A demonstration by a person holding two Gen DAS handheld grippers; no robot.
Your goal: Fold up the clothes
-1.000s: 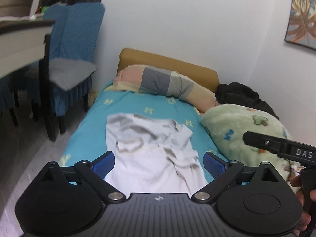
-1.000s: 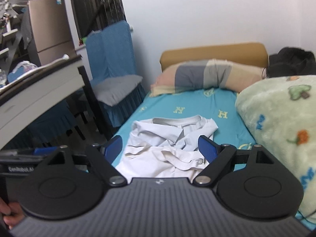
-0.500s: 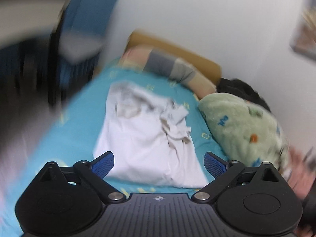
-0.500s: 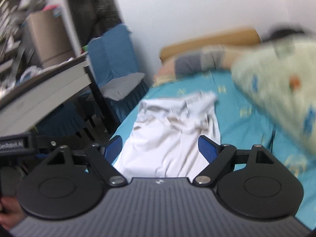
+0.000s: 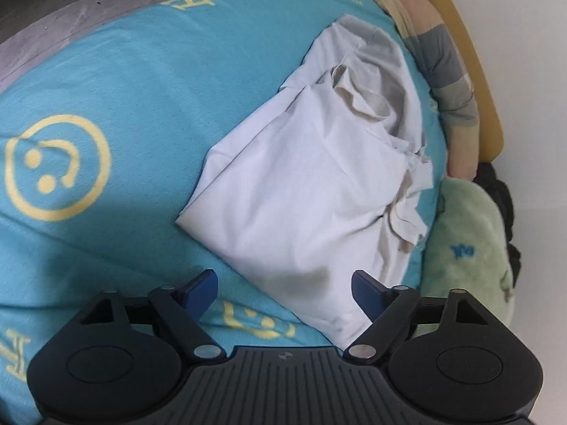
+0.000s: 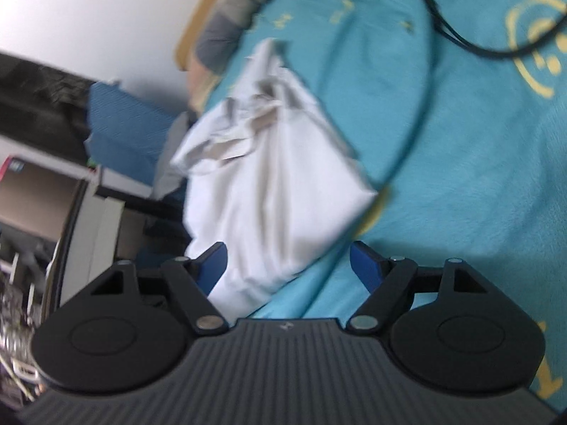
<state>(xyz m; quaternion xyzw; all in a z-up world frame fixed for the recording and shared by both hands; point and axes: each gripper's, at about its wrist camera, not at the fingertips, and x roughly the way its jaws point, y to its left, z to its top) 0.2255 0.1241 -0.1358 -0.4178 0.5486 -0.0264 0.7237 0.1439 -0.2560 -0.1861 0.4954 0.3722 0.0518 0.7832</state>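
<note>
Both my tongs, left gripper [image 5: 283, 283] and right gripper [image 6: 287, 258], gape wide and empty; the white T-shirt [image 5: 319, 184] lies rumpled, folding not yet begun.

Green blanket [image 5: 467, 248] crowding shirt [image 5: 312, 191]

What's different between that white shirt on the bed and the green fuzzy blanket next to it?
The white shirt is thin, plain cloth lying low and crumpled on the turquoise bedsheet; the green blanket is thick, fuzzy and heaped, with small coloured prints. The shirt sits mid-bed, the blanket against the wall side. Both rest on the sheet, untouched by either gripper.
</note>
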